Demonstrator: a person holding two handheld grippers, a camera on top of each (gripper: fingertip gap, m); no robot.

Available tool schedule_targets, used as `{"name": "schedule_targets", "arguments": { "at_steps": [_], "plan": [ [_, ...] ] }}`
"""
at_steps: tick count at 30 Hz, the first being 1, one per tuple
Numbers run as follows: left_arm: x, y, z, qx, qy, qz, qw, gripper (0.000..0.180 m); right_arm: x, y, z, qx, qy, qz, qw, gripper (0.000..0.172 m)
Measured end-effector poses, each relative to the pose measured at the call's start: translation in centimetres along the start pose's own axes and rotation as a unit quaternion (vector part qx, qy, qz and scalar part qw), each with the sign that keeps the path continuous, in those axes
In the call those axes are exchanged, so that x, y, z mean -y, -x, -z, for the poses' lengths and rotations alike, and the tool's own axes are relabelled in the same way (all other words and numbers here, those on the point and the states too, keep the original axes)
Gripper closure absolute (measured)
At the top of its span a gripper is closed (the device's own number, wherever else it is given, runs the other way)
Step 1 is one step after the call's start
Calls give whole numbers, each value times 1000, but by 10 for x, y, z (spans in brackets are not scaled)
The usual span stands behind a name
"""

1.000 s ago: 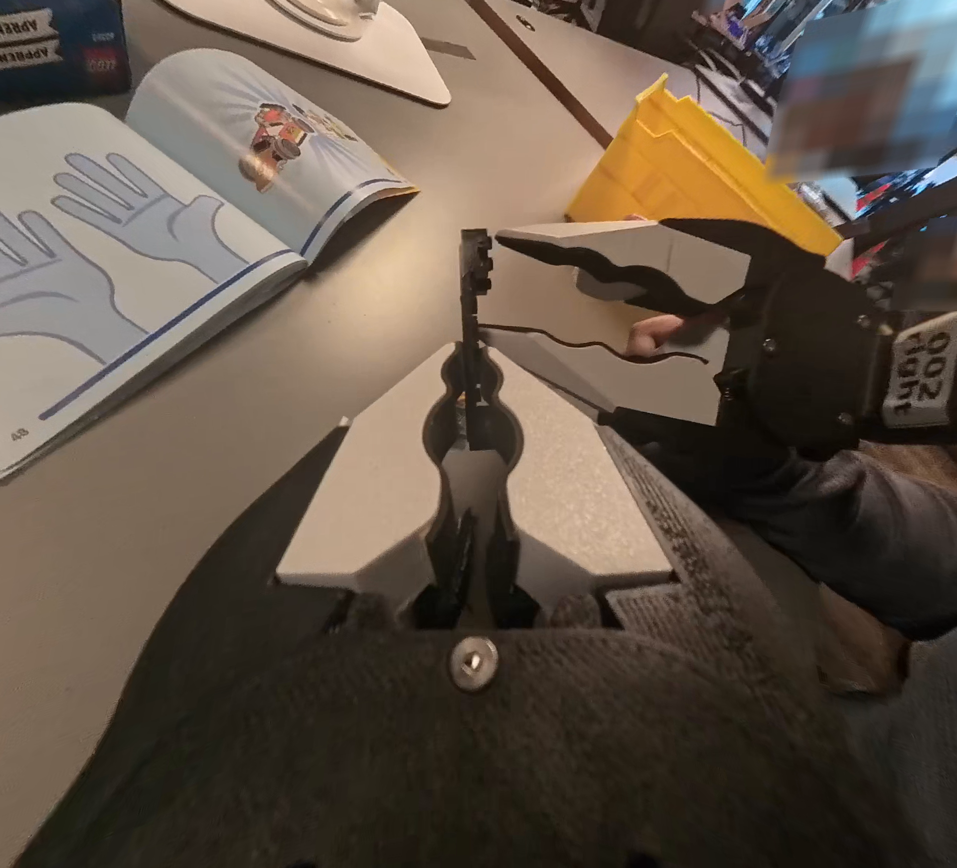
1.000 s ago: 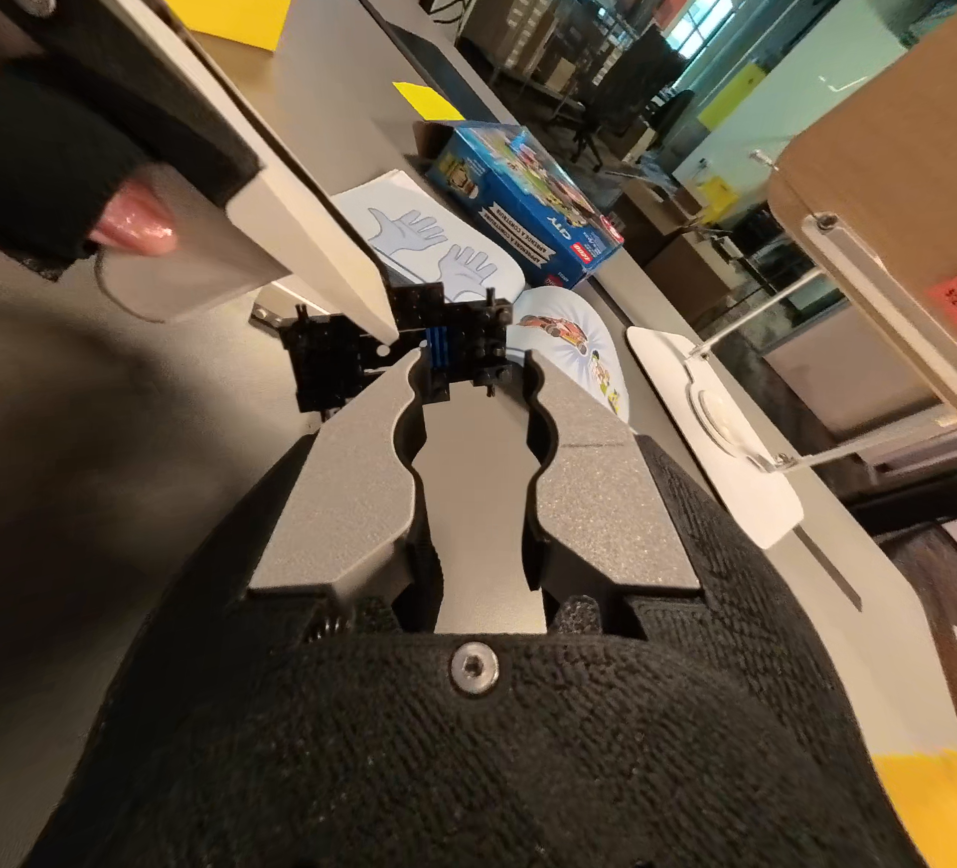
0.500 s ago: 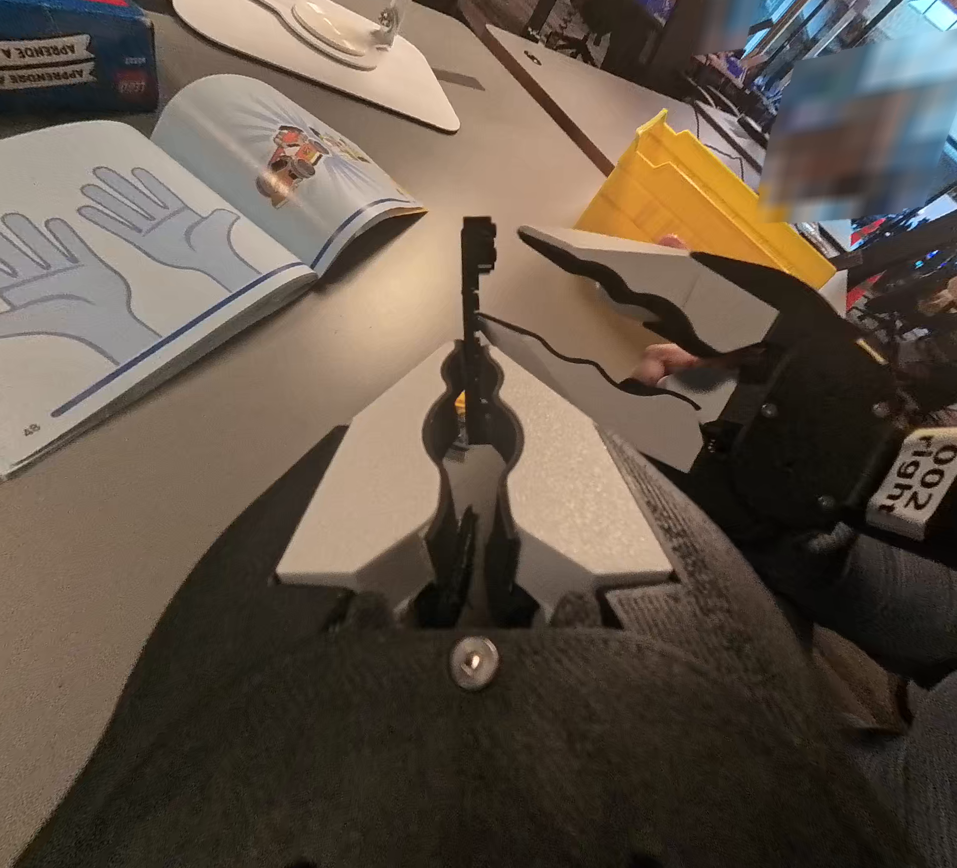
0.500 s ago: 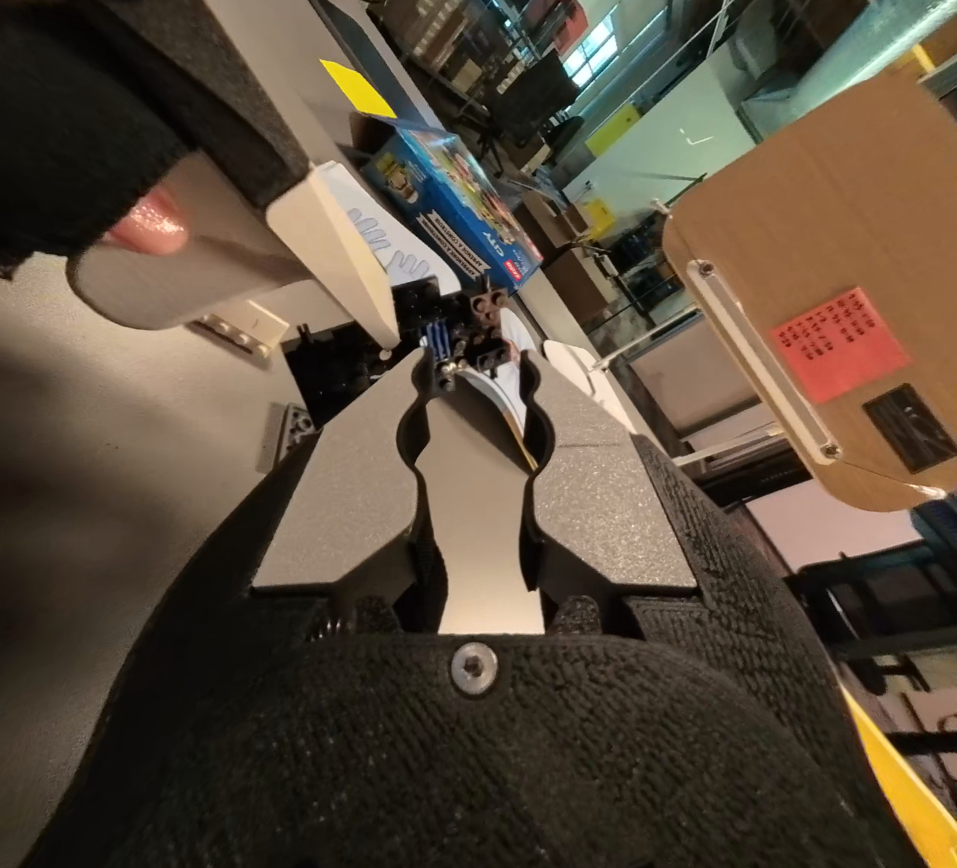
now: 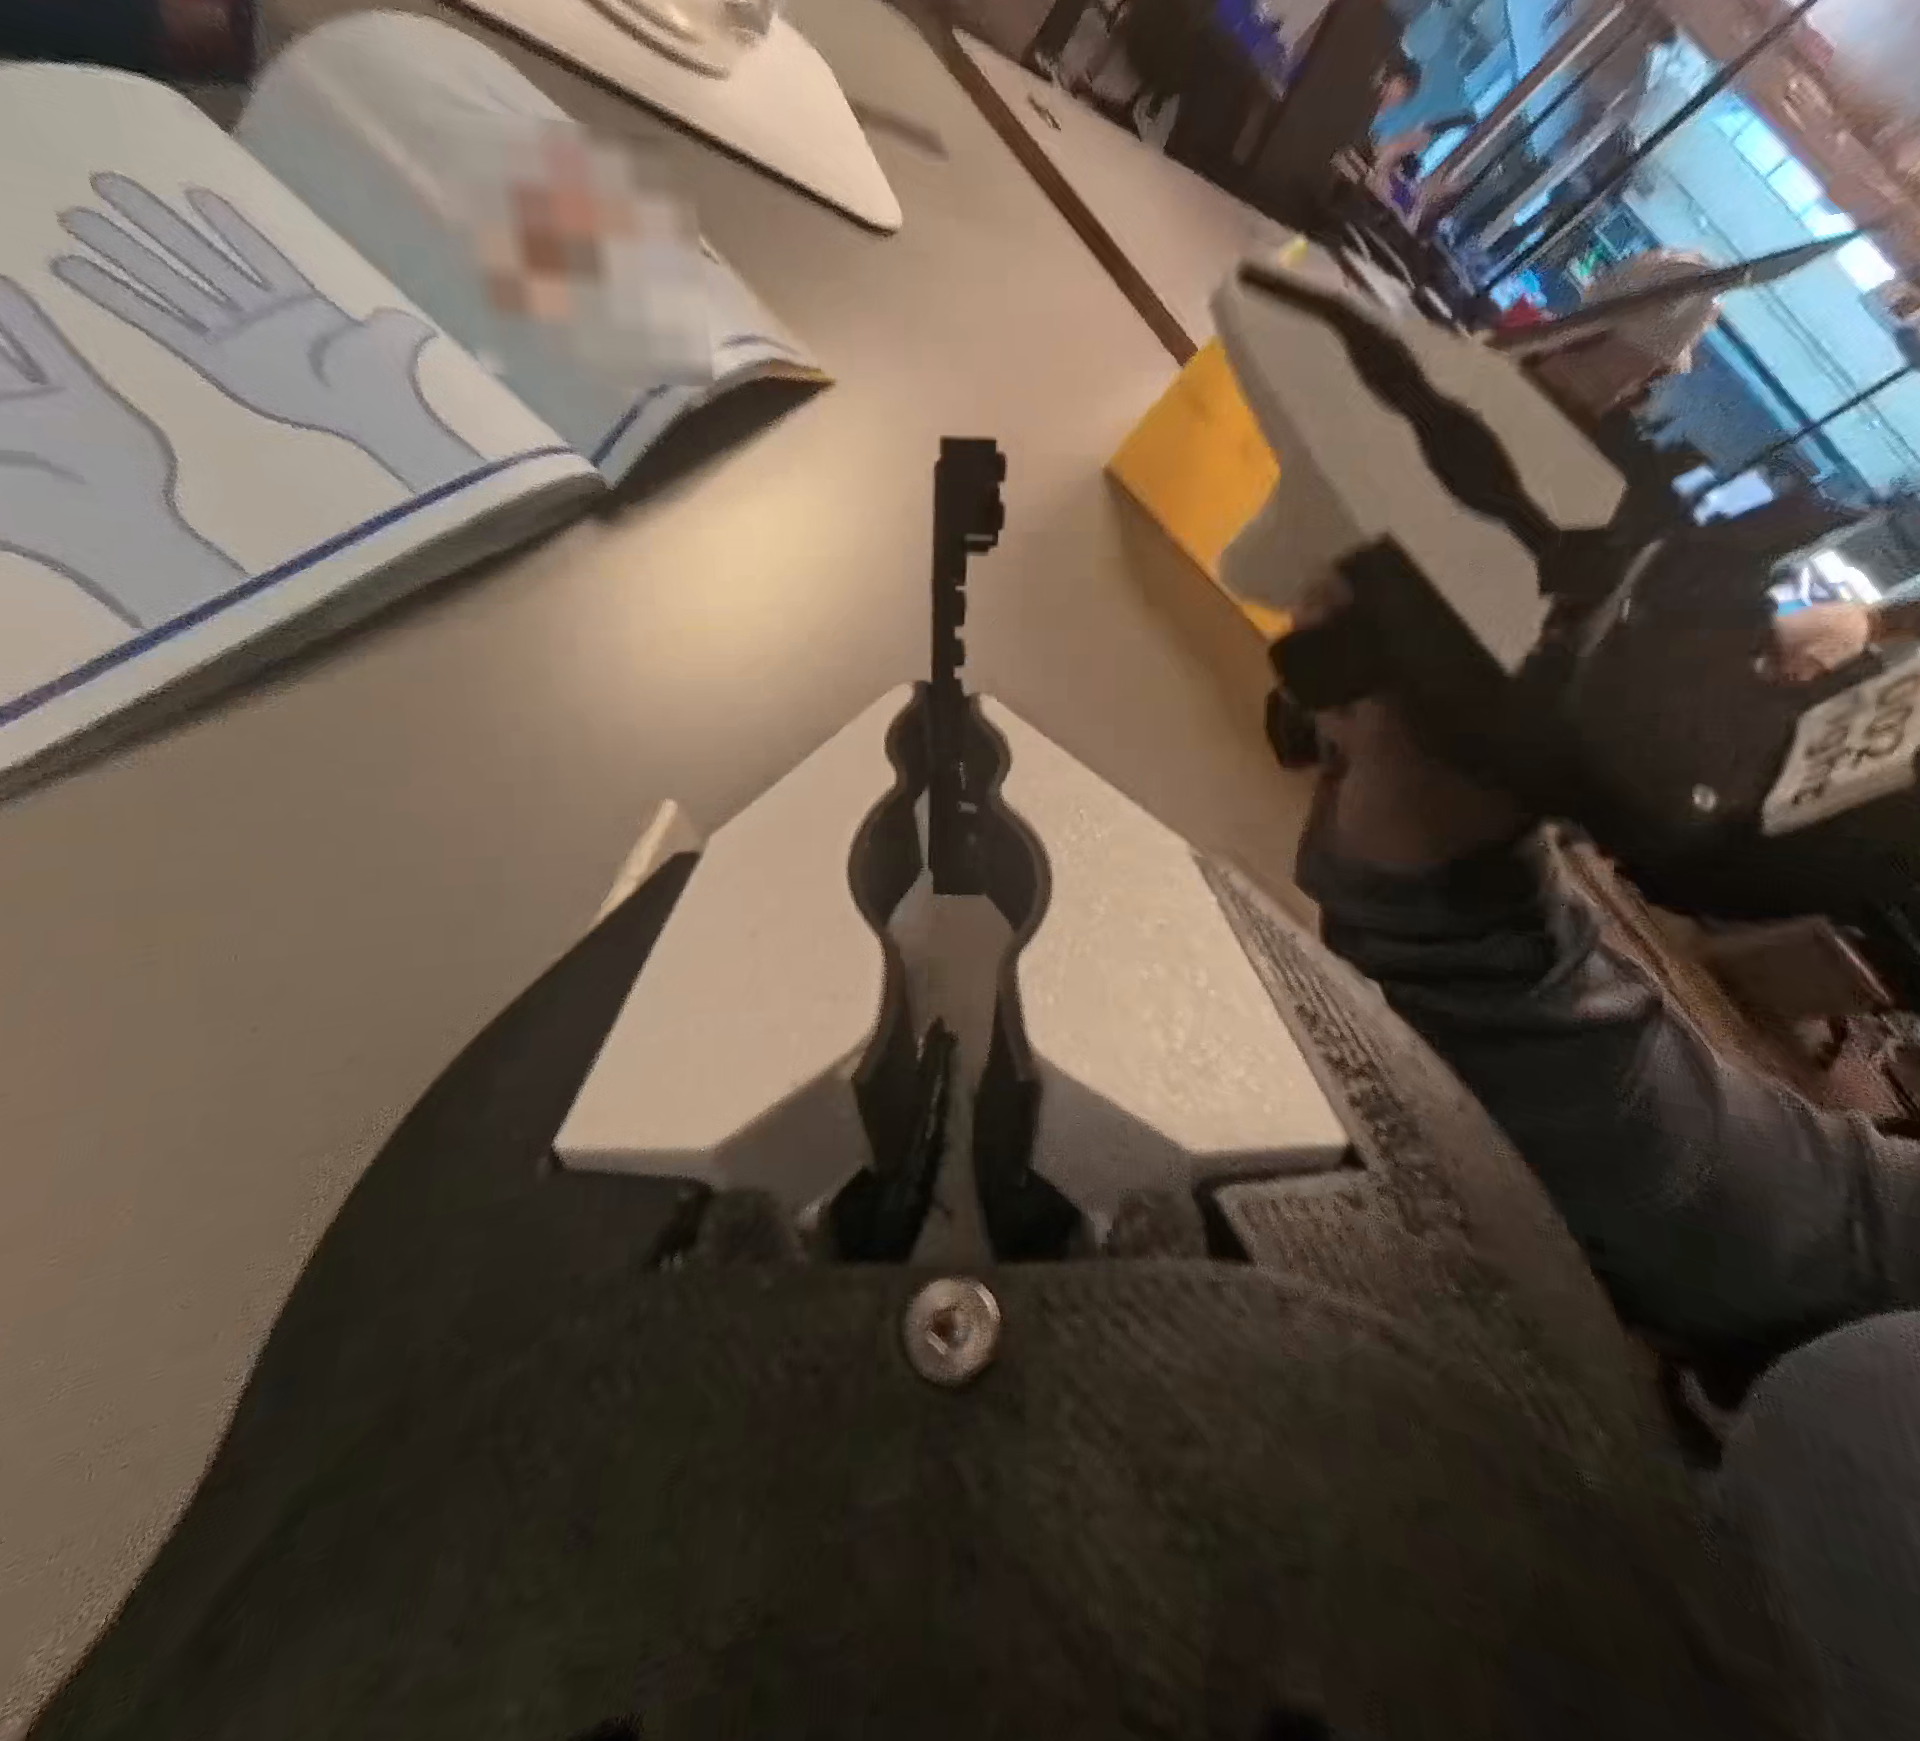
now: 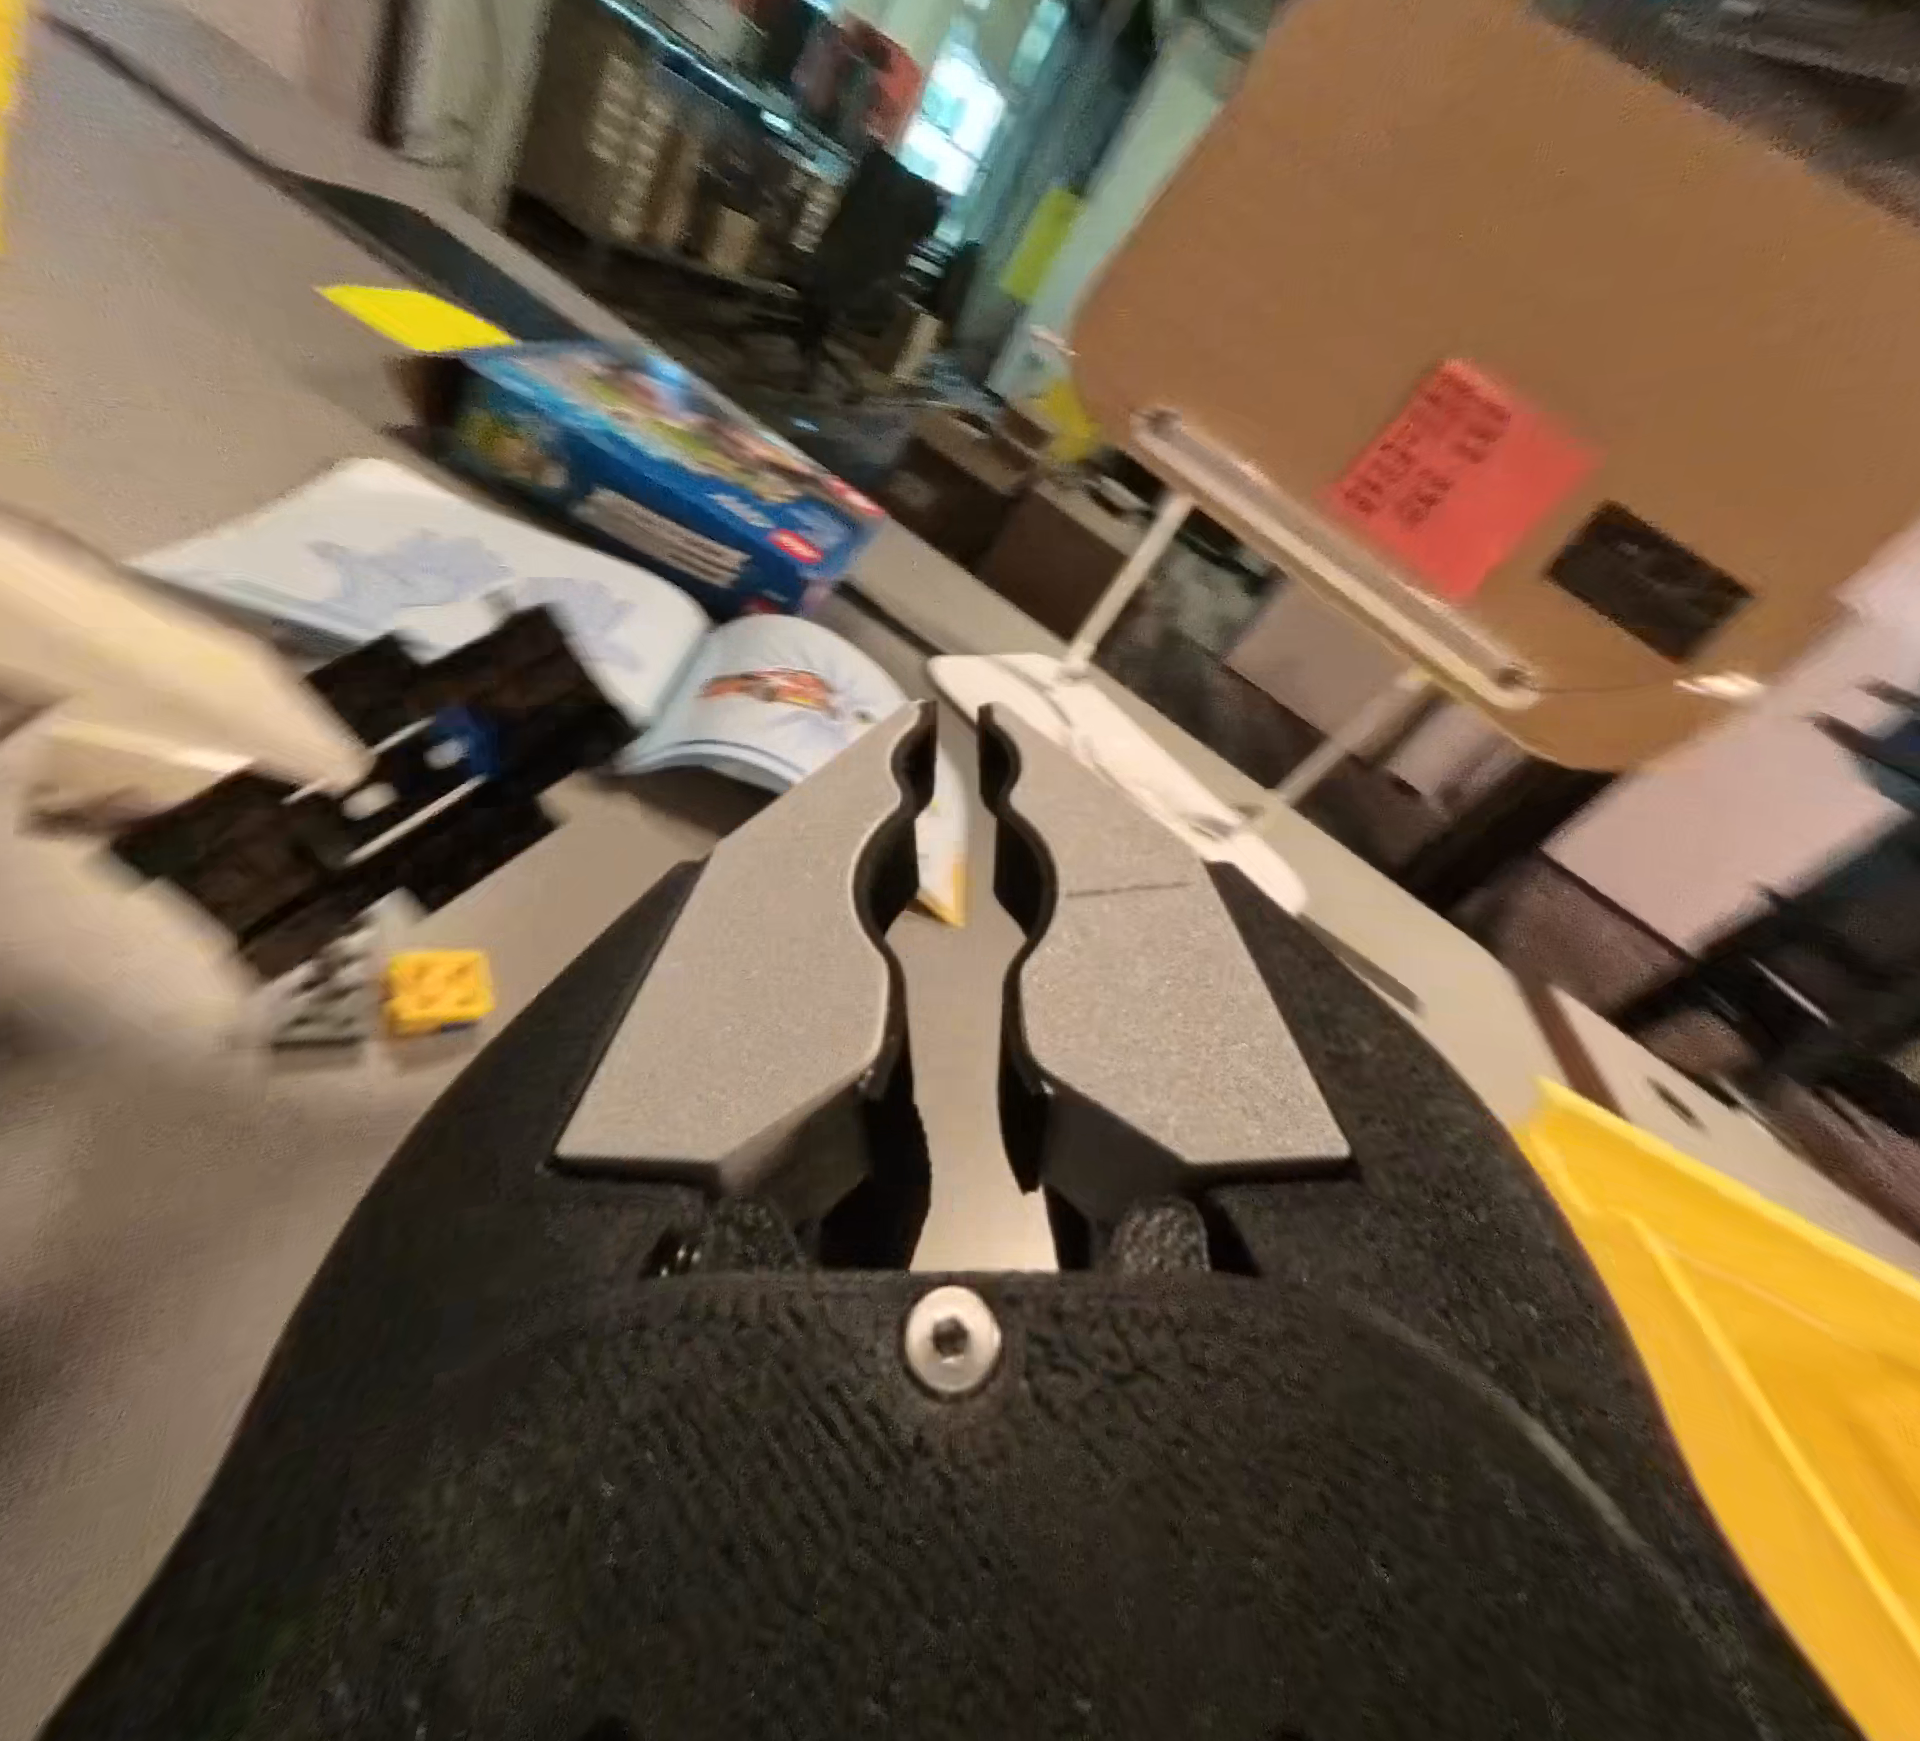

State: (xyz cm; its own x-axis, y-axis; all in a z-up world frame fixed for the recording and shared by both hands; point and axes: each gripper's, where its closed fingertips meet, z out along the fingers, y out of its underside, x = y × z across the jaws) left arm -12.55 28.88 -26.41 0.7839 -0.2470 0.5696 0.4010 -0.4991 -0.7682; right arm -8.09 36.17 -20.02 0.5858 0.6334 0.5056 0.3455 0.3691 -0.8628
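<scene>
My left gripper (image 5: 951, 704) is shut on a flat black brick assembly (image 5: 961, 548), seen edge-on and standing up out of the fingertips above the grey table (image 5: 520, 808). In the right wrist view the same assembly (image 6: 416, 756), black with a blue part, is blurred at the left in the left gripper's pale fingers (image 6: 156, 673). My right gripper (image 6: 956, 715) has closed to a thin slit with nothing between its pads. It is off to the right of the assembly and apart from it, and it also shows in the left wrist view (image 5: 1299, 309).
An open booklet (image 5: 260, 392) lies at the left, with a blue box (image 6: 644, 465) behind it. A yellow bin (image 5: 1195, 465) stands at the right. A white stand base (image 5: 623, 8) carries a brown board (image 6: 1507, 289). A small yellow brick (image 6: 436, 990) lies on the table. My hands' fingertips stand some 11 centimetres from each other.
My right gripper was at the assembly with its jaws apart; it has drawn away to the right and its pads have closed on air. My left gripper still holds the assembly.
</scene>
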Motion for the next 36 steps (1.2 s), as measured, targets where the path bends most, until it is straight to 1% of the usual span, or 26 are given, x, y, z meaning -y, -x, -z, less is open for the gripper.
{"name": "schedule_targets", "arguments": {
  "at_steps": [2, 3, 5, 7, 9, 13, 15, 17, 18, 20, 24, 27, 30, 32, 35, 36],
  "plan": [
    [4, 5, 1, 5, -10, 1, 1000, 178, 4, 33, 6, 102, -29, -6, 994, 165],
    [5, 7, 2, 1, -14, 7, 1000, 178, 5, 47, 8, 150, -33, -15, 988, 160],
    [4, 8, 1, -15, -14, 27, 999, 178, 0, 62, 6, 199, -13, -29, 980, 144],
    [7, 0, 2, -48, -22, 40, 998, 178, -8, 73, 6, 232, 5, -20, 973, 137],
    [6, -7, 2, -75, -18, 45, 996, 178, -10, 75, 7, 231, 5, 8, 973, 136],
    [-6, -16, -4, -78, 20, 10, 997, 178, -7, 74, 10, 237, 1, 25, 971, 136],
    [-7, -19, -5, -68, 29, -20, 997, 177, -7, 73, 12, 249, 6, 27, 968, 136],
    [-9, -20, -4, -59, 38, -58, 996, 177, -11, 75, 15, 269, 16, 27, 963, 140],
    [-9, -21, -3, -54, 41, -73, 995, 177, -13, 75, 16, 276, 18, 28, 961, 137],
    [-11, -23, -3, -47, 49, -92, 993, 178, -13, 75, 18, 286, 17, 22, 958, 139],
    [-16, -23, 0, -21, 72, -183, 980, 177, -14, 81, 22, 306, 17, 28, 951, 142],
    [-18, -22, 1, -17, 78, -204, 976, 177, -15, 83, 22, 303, 28, 42, 952, 142],
    [-10, -21, 3, -17, 55, -194, 979, 177, -6, 78, 19, 261, 9, 64, 963, 143],
    [0, -25, 6, -27, 20, -180, 983, 177, 2, 73, 17, 241, -8, 44, 969, 143],
    [9, -30, 9, -42, -15, -178, 983, 175, 8, 68, 16, 234, -23, -2, 972, 143],
    [11, -34, 11, -51, -25, -182, 982, 168, 9, 67, 15, 236, -26, -22, 971, 143]
  ]
}}
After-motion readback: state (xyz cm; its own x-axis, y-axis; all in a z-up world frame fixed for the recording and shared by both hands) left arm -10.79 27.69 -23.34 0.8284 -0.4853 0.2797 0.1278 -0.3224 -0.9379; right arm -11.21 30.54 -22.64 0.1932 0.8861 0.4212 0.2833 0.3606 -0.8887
